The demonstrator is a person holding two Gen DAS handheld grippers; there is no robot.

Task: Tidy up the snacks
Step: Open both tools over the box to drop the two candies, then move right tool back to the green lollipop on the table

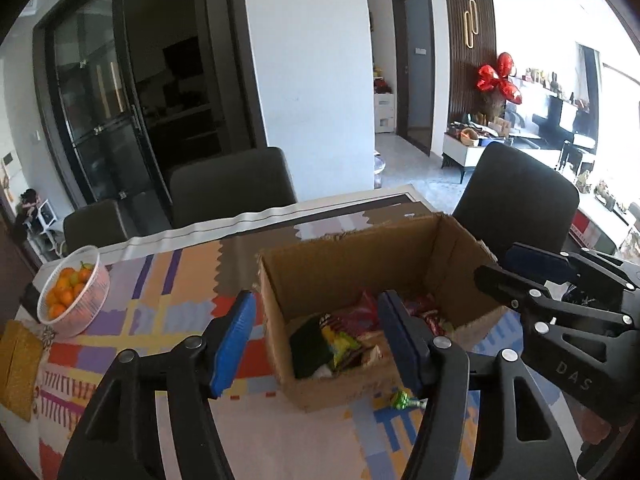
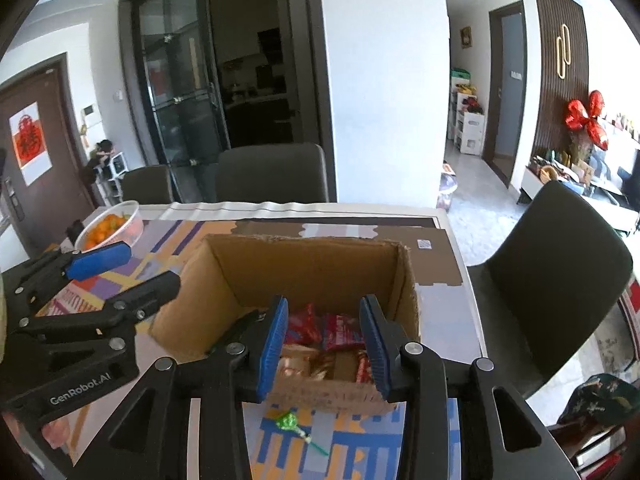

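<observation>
The cardboard box (image 1: 360,276) of snack packets (image 1: 340,340) stands on the counter (image 1: 160,308); a green lollipop (image 2: 288,422) lies just before it. Left hand-held gripper (image 1: 316,340) and right hand-held gripper (image 2: 324,346) angle downward over the box, jaws parted, holding nothing.

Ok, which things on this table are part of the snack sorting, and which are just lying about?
Part of the job:
- cardboard box
- snack packets inside it
- green lollipop on the mat in front of the box
- left gripper and right gripper, both open with nothing gripped

Just lying about:
- bowl of oranges
- yellow pad at the table edge
- chairs
</observation>
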